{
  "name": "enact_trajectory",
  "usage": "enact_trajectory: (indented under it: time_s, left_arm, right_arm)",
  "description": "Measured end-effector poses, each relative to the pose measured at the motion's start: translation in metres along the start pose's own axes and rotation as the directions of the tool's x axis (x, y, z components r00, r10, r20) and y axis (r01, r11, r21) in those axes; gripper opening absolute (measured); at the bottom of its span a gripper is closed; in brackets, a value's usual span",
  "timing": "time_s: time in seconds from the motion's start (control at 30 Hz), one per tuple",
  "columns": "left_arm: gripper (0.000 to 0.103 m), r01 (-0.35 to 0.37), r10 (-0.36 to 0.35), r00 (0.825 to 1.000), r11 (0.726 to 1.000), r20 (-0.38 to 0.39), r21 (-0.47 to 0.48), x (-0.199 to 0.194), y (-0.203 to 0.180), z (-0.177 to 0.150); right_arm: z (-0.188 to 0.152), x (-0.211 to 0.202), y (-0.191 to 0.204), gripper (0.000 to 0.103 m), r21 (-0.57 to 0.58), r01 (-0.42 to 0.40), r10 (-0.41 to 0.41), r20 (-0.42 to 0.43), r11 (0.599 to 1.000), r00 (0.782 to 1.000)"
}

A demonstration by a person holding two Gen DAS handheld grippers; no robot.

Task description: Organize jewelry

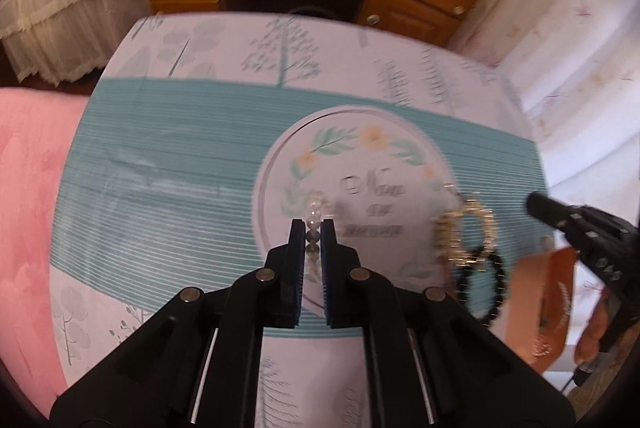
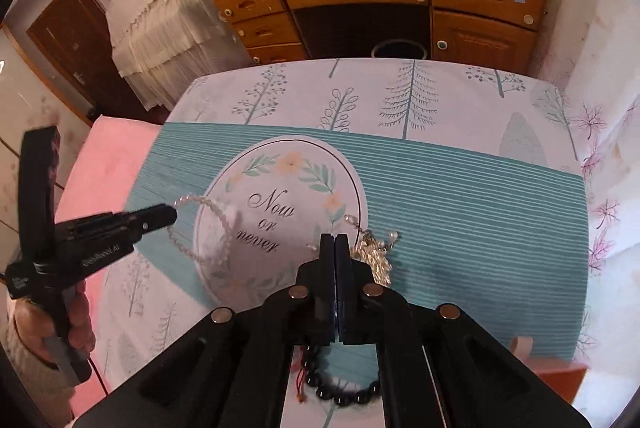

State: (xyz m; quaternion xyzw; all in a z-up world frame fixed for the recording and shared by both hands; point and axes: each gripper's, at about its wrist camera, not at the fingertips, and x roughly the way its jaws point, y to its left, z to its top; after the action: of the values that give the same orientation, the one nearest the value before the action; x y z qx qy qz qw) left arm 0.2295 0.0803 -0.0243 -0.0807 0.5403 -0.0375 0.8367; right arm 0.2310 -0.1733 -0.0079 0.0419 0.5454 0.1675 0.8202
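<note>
In the left wrist view, my left hand-held gripper (image 1: 311,228) is clenched on the bead bracelet (image 1: 313,224), lifted over the bench (image 1: 180,164). It may slip if I swing.

In the right wrist view, my right hand-held gripper (image 2: 334,242) grasps the gold chain (image 2: 376,256); the black bracelet (image 2: 348,394) lies beneath, and the chain could snag it.

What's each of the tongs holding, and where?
Left tongs pinch the clear bead bracelet on its strand. Right tongs grip the silver chain at its end.
</note>
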Motion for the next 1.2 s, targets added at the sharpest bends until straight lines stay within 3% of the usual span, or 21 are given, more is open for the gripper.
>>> enact_trajectory:
  time_s: [0.13, 0.23, 0.3, 0.37, 0.6, 0.77, 0.83, 1.0, 1.2]
  left_arm:
    - [0.005, 0.042, -0.043, 0.998, 0.999, 0.04, 0.028, -0.028, -0.02, -0.003]
    - [0.005, 0.067, -0.069, 0.996, 0.997, 0.054, 0.045, -0.044, -0.033, -0.004]
    - [0.005, 0.085, -0.089, 0.994, 0.994, 0.061, 0.062, -0.056, -0.041, -0.007]
    - [0.005, 0.094, -0.098, 0.993, 0.993, 0.064, 0.074, -0.064, -0.047, -0.01]
    - [0.005, 0.12, -0.126, 0.99, 0.988, 0.06, 0.096, -0.074, -0.058, -0.013]
    - [0.005, 0.136, -0.14, 0.989, 0.986, 0.046, 0.095, -0.071, -0.06, -0.013]
    - [0.005, 0.138, -0.143, 0.989, 0.986, 0.041, 0.098, -0.07, -0.062, -0.014]
    - [0.005, 0.153, -0.158, 0.987, 0.983, 0.042, 0.106, -0.072, -0.066, -0.016]
    - [0.005, 0.169, -0.176, 0.983, 0.978, 0.046, 0.123, -0.078, -0.072, -0.019]
  right_arm:
    - [-0.005, 0.001, 0.0, 0.001, 0.006, -0.01, 0.01, -0.064, 1.0, 0.998]
    - [-0.008, 0.013, -0.004, 0.009, 0.014, 0.042, -0.041, -0.095, 0.999, 0.995]
    - [-0.008, 0.019, -0.009, 0.033, 0.025, 0.073, -0.07, -0.103, 0.997, 0.992]
    - [-0.008, 0.026, -0.016, 0.041, 0.04, 0.099, -0.094, -0.106, 0.994, 0.99]
    - [-0.008, 0.061, -0.035, 0.041, 0.08, 0.125, -0.111, -0.156, 0.989, 0.981]
    - [-0.011, 0.074, -0.036, 0.04, 0.102, 0.094, -0.076, -0.17, 0.99, 0.982]
    - [-0.013, 0.078, -0.033, 0.029, 0.092, 0.093, -0.076, -0.174, 0.991, 0.982]
    - [-0.019, 0.076, -0.023, 0.024, 0.074, 0.102, -0.09, -0.153, 0.992, 0.984]
    - [-0.027, 0.051, -0.023, 0.024, 0.113, 0.039, -0.027, -0.102, 0.993, 0.994]
